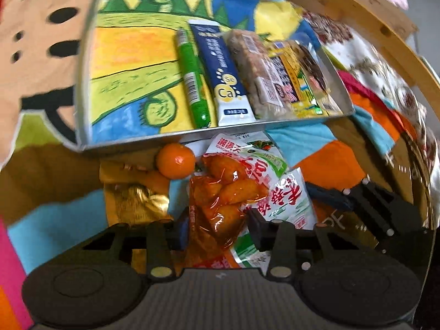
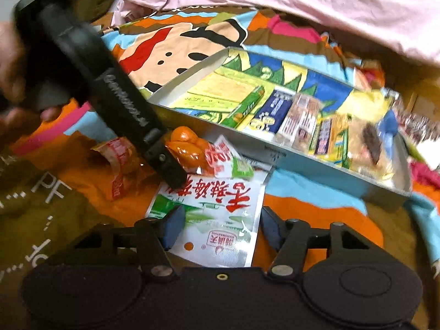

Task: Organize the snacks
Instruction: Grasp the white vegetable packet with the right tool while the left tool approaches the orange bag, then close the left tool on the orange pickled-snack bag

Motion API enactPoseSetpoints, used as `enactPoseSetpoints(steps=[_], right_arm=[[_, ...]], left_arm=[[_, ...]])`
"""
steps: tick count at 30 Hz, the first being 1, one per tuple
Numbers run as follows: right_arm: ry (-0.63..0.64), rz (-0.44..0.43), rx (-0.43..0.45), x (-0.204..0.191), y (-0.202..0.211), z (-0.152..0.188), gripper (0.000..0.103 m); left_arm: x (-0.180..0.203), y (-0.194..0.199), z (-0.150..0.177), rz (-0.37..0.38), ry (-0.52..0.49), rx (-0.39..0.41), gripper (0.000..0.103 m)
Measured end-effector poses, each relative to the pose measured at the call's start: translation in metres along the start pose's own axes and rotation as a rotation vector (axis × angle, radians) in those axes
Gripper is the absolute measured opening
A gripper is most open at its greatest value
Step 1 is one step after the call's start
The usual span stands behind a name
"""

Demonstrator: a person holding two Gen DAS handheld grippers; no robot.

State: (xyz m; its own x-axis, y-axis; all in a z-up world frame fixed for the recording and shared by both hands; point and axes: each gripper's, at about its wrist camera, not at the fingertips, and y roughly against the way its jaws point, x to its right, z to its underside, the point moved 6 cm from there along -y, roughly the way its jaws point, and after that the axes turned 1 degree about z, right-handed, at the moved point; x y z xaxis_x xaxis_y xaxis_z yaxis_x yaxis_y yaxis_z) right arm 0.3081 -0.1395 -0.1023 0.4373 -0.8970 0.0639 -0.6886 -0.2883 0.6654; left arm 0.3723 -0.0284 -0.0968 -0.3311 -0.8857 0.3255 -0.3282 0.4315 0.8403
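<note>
An orange snack packet (image 1: 220, 192) full of reddish pieces lies on the cartoon cloth below the tray. My left gripper (image 1: 220, 228) has its pads pressed on both sides of it. The right wrist view shows that gripper (image 2: 173, 170) coming in from the left onto the same packet (image 2: 189, 148). A flat white and green packet (image 2: 220, 220) lies beside it. My right gripper (image 2: 221, 228) straddles this packet, open, with the pads at its edges and the packet uncrumpled. The grey tray (image 1: 137, 143) holds a green tube (image 1: 192, 82), a blue tube (image 1: 222, 77) and several bars.
A small orange fruit (image 1: 176, 161) and a gold packet (image 1: 137, 203) lie near the tray's front wall. A red wrapper (image 2: 121, 165) sits left of the packets. A hand (image 2: 11, 82) holds the left gripper. Pink cloth (image 2: 302, 0) lies beyond the tray.
</note>
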Motion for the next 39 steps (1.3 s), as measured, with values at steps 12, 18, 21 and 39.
enactPoseSetpoints(steps=[12, 18, 21, 39], right_arm=[[-0.007, 0.011, 0.021, -0.009, 0.001, 0.003, 0.099], [0.016, 0.034, 0.020, -0.022, -0.016, -0.007, 0.102], [0.045, 0.078, 0.021, -0.029, -0.025, -0.011, 0.102], [0.001, 0.055, -0.085, -0.005, 0.020, 0.005, 0.096]], left_arm=[[-0.010, 0.044, 0.063, -0.062, 0.184, 0.164, 0.046], [-0.022, 0.060, 0.090, -0.083, 0.185, 0.201, 0.046], [-0.028, 0.065, 0.098, -0.073, 0.217, 0.224, 0.046], [-0.006, 0.060, 0.106, -0.112, 0.295, 0.241, 0.046]])
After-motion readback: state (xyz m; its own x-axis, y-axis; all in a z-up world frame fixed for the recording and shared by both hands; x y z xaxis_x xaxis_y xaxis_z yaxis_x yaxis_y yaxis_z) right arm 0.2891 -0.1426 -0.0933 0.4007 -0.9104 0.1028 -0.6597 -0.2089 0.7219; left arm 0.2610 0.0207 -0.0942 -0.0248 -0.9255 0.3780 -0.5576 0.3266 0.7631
